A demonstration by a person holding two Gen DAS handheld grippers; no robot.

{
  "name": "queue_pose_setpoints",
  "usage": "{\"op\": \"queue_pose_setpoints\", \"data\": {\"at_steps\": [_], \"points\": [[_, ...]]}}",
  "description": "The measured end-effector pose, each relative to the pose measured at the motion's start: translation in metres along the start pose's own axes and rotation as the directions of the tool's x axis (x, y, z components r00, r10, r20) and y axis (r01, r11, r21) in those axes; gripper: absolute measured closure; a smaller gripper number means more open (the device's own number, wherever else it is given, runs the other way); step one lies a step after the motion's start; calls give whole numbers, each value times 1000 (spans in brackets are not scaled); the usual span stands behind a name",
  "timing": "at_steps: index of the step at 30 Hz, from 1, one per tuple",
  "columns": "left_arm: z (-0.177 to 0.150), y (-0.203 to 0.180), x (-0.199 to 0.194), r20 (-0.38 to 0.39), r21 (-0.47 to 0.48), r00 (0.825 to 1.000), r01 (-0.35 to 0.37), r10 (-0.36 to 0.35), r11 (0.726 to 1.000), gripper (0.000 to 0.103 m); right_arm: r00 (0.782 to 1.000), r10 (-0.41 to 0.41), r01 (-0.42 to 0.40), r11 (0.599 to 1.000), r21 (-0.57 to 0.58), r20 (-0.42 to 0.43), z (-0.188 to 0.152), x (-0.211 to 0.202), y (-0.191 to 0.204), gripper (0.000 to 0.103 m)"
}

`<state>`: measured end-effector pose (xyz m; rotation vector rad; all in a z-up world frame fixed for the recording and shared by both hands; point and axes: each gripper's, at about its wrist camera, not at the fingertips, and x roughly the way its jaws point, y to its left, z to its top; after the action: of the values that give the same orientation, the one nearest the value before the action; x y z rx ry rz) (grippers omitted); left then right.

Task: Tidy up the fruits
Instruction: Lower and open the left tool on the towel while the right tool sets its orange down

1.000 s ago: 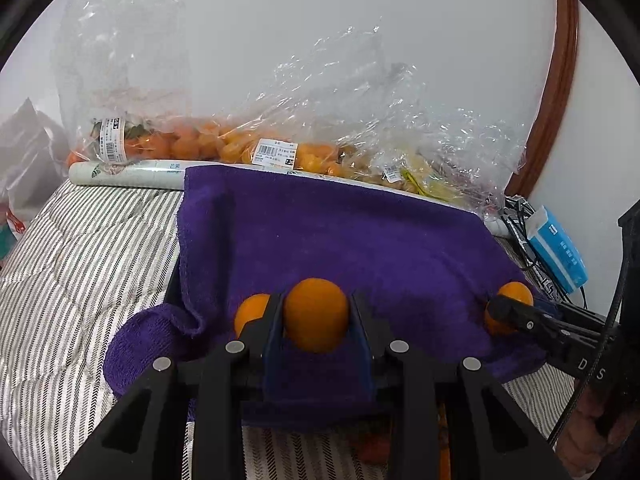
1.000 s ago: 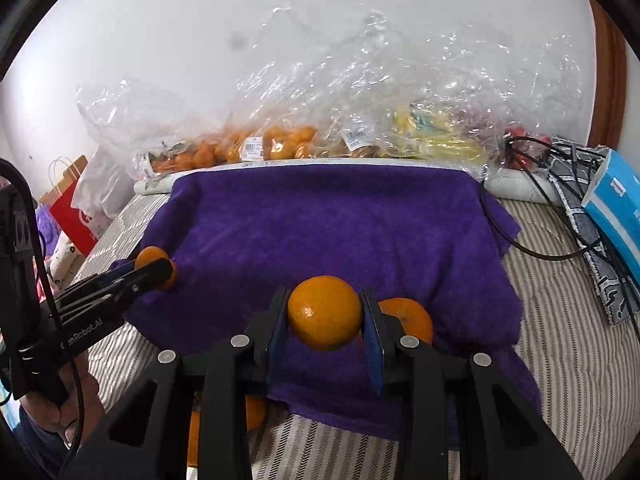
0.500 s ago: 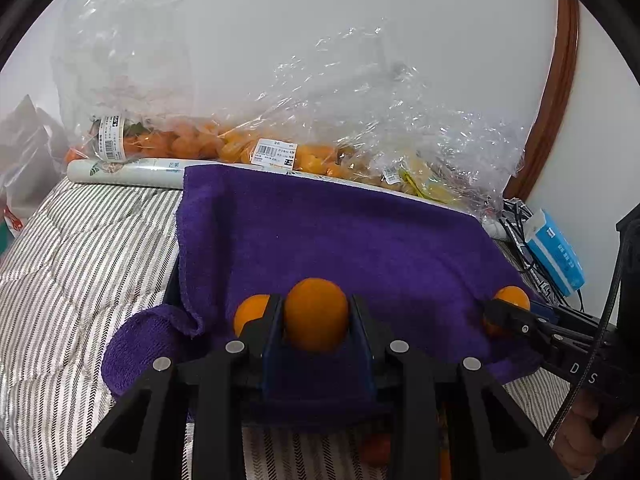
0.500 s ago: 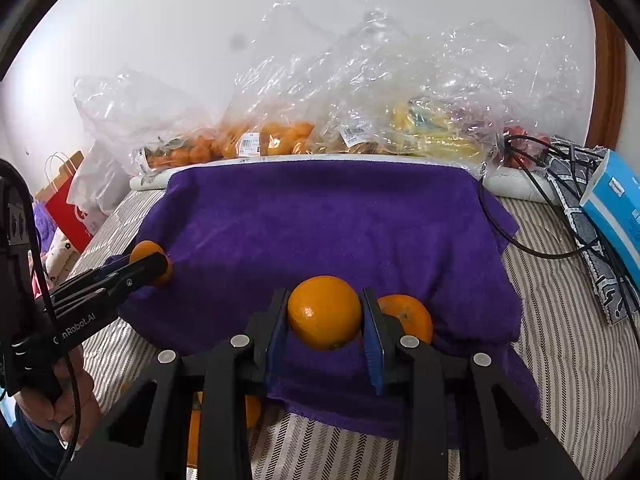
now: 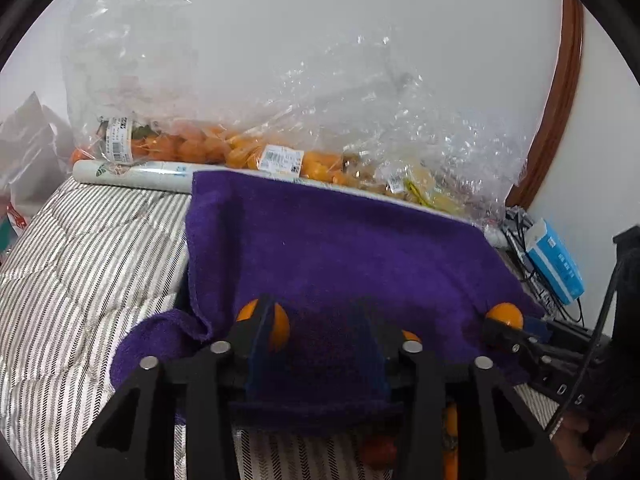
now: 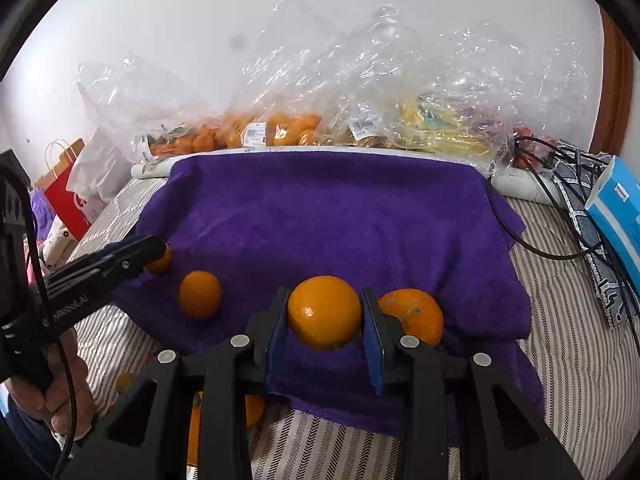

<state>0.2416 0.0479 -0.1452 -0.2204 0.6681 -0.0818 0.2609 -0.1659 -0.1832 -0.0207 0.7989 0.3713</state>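
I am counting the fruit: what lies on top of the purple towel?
On the purple terry towel lie three round orange mandarins: one free, one beside the right gripper, which clamps a fourth, one partly hidden by the left gripper.

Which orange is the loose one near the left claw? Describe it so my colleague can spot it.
Find the purple towel on the striped bedcover and go to its near left part. The loose orange lies there in the open. Its left neighbour is half hidden behind the left claw's tip; its right neighbour is clamped in the right claw.
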Motion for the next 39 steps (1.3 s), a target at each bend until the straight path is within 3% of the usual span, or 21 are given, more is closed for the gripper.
{"op": "queue_pose_setpoints", "data": {"at_steps": [17,39], "points": [[1,-3,-2,13,17,1000,-22,21,1000,57,999,-11,10,999,-36,-30,-2,8,7,68],[2,-5,-3,6,32,1000,-22,22,999,56,999,-18,20,999,-29,45,1,-8,6,68]]}}
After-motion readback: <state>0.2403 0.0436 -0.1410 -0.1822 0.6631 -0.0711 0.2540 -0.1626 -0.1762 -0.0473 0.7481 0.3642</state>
